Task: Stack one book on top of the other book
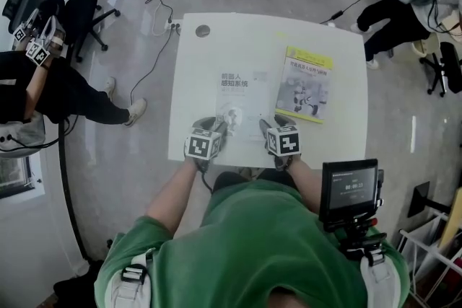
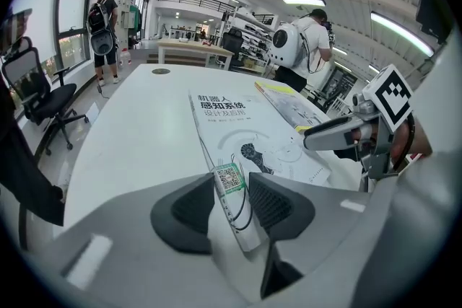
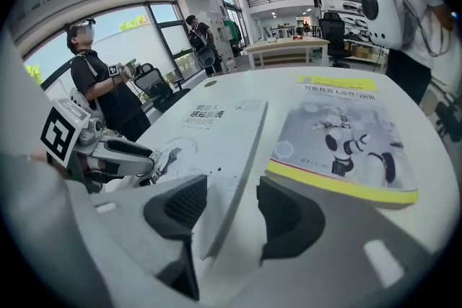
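the white book's [image 2: 245, 133] spine is filling the whole gap between the left gripper's [image 2: 232, 192] jaws, touching both pads. to the left of those jaws, bare table [image 2: 130, 126] is lying open. between the right gripper's [image 3: 231, 207] jaws, the same book's corner is lying by the left jaw, leaving a free strip toward the right jaw. ahead of that jaw, the yellow-edged book [image 3: 346, 148] is blocking the way.

Between the left jaws, the white book [image 2: 245, 130] bears a green code sticker [image 2: 229, 178]. Right of the right jaws, the grey book [image 3: 339, 141] has 2 yellow bands. The bench [image 2: 130, 133] is white.
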